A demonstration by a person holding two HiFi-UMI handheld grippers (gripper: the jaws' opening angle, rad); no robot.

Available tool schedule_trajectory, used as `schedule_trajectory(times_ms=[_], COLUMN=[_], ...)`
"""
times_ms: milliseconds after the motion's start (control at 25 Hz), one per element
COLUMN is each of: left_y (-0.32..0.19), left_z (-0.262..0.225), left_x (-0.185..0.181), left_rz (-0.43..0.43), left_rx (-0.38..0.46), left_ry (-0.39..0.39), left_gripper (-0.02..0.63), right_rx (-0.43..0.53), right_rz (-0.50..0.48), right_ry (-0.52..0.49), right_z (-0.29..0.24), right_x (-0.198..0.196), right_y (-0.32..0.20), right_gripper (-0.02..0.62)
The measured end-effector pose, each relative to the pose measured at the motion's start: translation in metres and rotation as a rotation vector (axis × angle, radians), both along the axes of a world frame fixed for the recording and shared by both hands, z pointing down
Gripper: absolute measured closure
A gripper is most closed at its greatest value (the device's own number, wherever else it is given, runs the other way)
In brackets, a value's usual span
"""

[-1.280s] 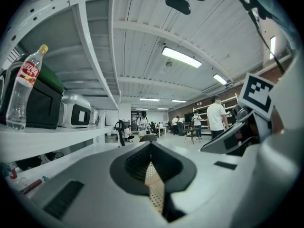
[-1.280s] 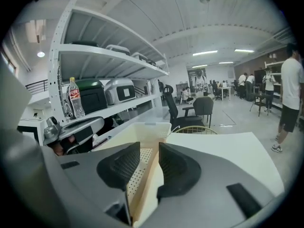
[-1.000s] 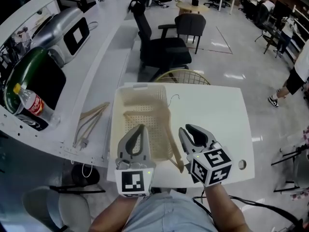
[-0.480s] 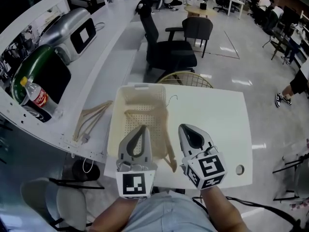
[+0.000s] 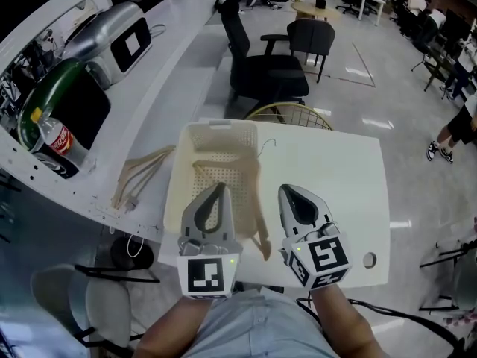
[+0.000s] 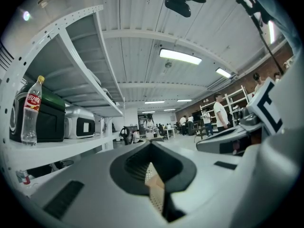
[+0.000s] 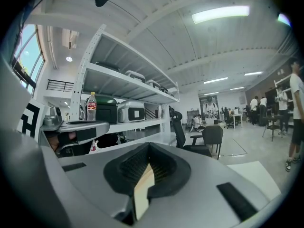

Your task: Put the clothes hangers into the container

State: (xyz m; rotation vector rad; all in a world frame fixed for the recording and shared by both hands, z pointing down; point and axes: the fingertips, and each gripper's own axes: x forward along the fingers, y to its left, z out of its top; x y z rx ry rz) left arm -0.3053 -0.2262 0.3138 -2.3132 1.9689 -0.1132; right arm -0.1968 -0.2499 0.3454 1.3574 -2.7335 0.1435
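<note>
In the head view, a white table (image 5: 339, 189) is seen with the perforated cream container (image 5: 176, 189) placed on its left part. One wooden hanger (image 5: 261, 216) is laid in the container, with one arm across the bottom and the other along the right wall; its wire hook is pointed to the far side. Further hangers (image 5: 139, 174) are left on the long white counter (image 5: 160, 95) just beside the container, outside of it. The left gripper (image 5: 217, 192) is held over the near part of the container and the right gripper (image 5: 289, 195) just beside its right rim, over the table.

In the left gripper view, the left gripper (image 6: 153, 148) is clenched, with nothing grasped; only a strip of the perforated container is seen through the slit.

In the right gripper view, the right gripper (image 7: 148, 146) is likewise clenched on nothing, and a pale strip is seen through the slit, which cannot be identified
</note>
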Motion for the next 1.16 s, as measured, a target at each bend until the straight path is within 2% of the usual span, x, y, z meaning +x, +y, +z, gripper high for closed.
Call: schedule_trajectory(times_ms=[1160], left_y=[-0.011], left_z=[0.003], left_x=[-0.001], left_rz=[0.009], left_rx=[-0.002], left_ry=[-0.006], left_gripper=[0.594], right_rx=[-0.005], right_rz=[0.028], right_ry=[0.015], right_z=[0.008], right_x=[0.008], right_y=[-0.006], right_gripper=[0.584])
